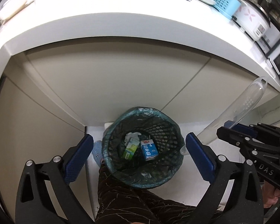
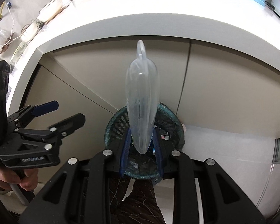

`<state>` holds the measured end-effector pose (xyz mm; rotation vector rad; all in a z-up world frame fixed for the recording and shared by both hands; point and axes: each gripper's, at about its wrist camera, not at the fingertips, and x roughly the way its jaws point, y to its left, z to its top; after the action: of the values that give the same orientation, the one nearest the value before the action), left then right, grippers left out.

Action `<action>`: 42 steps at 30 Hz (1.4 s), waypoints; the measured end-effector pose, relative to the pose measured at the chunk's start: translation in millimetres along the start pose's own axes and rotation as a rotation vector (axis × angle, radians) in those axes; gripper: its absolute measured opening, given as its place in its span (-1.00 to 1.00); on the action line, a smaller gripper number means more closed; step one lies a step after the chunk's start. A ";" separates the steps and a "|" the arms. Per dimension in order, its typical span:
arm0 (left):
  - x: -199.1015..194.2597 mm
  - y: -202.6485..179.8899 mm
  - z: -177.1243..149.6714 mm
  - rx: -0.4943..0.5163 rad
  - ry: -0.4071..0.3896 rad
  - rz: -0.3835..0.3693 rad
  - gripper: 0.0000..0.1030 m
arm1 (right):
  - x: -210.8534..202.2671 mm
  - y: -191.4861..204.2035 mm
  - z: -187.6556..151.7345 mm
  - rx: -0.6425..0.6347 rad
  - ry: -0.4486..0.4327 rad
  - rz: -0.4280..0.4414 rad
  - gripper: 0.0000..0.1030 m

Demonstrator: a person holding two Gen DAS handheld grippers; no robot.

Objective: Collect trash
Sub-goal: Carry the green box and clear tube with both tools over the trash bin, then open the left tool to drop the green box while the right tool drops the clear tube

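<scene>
The left hand-held gripper point(image 1: 139, 147) gapes empty above the trash bin point(image 1: 110, 130); the right hand-held gripper point(image 2: 141, 143) grasps a clear plastic package point(image 2: 141, 97) below the counter point(image 2: 140, 24) edge.

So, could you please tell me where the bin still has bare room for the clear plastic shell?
Inside the bin, the mesh side toward the cabinet is free. Crowded: the middle, with green carton, blue carton and crumpled tissue.
</scene>
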<state>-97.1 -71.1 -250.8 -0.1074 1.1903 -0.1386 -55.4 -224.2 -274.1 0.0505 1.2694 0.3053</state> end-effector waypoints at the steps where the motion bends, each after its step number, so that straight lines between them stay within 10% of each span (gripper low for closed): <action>1: 2.1 -2.2 3.8 -0.008 -0.001 0.002 0.88 | 2.5 2.8 1.3 -0.006 0.002 0.002 -0.54; 27: -6.6 57.5 -10.2 -0.092 0.036 0.072 0.88 | 45.0 35.6 11.6 -0.088 0.070 0.007 -0.51; 42: -13.4 42.5 -3.0 -0.052 0.035 0.070 0.88 | -6.7 14.9 30.3 0.007 -0.037 -0.069 0.68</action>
<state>-102.6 -27.0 -246.2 -0.1092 1.2312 -0.0481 -31.5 -207.7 -255.7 0.0185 1.2324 0.2394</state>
